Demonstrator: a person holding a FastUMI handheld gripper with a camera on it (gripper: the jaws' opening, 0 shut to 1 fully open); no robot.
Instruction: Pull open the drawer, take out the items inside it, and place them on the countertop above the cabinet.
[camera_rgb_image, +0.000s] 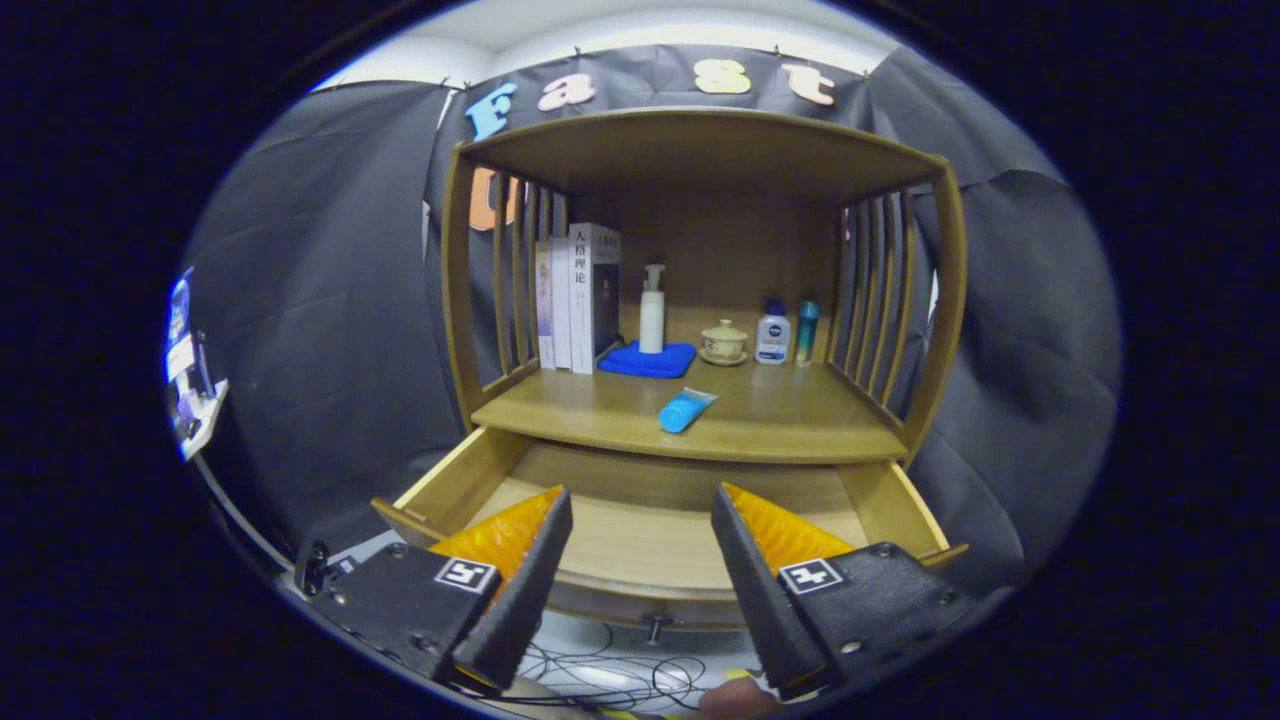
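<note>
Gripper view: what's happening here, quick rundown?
A person's handheld gripper hovers open over the pulled-out drawer, holding nothing. The part of the drawer in sight looks bare. A blue tube lies on the countertop above it, beyond the fingers. Further back stand books, a pump bottle on a blue cloth, a lidded cup and two small bottles.

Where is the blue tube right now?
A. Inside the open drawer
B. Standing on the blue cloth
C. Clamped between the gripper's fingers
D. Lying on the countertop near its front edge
D. The blue tube lies on its side on the countertop, just behind the front edge, beyond the open drawer; the gripper is open over the drawer and holds nothing.
</note>
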